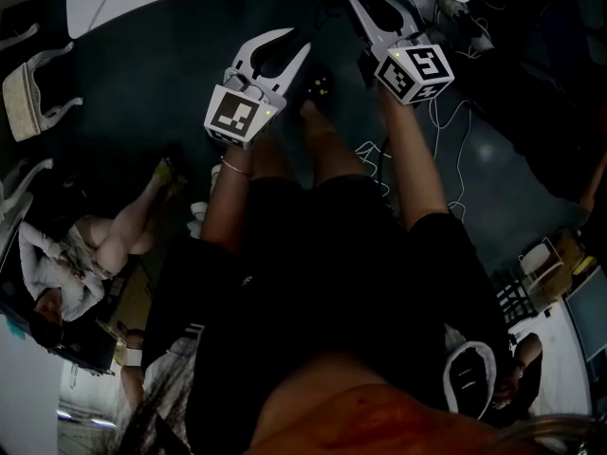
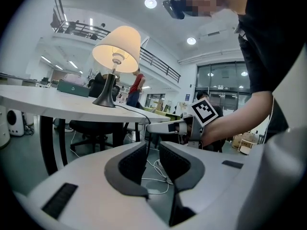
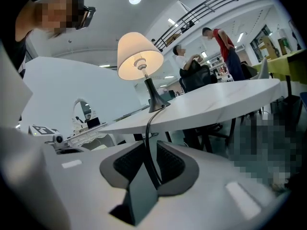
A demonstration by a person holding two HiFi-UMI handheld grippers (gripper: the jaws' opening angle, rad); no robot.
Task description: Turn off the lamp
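1. Reading across both gripper views, we find the lit table lamp (image 3: 140, 56), cream fabric shade on a dark flared metal base, standing upright on the curved white table (image 3: 230, 99). It is above and ahead of both tools.
2. We trace the lamp's thin black cord (image 3: 149, 128) from the base, over the table edge and down. Its long axis here is near vertical, running into the gap of the right gripper (image 3: 151, 146).
3. We note that the right jaws stand narrowly apart with the cord threaded between the ribbed dark pads. We do not see the pads pressing on it. A dark flat slab (image 3: 139, 195) sits low in the gap, and we cannot tell whether it is a cord switch or part of the tool.
4. We see the left gripper (image 2: 153, 147) also narrowly apart and holding nothing. The cord hangs well beyond its tips, and the other tool reaches in from the right of its view.
5. From the head view we place both tools below the table edge, the right one further under it.
6. We judge that the right hand is nearer, and that the coming move turns on following the cord along its length to a switch.
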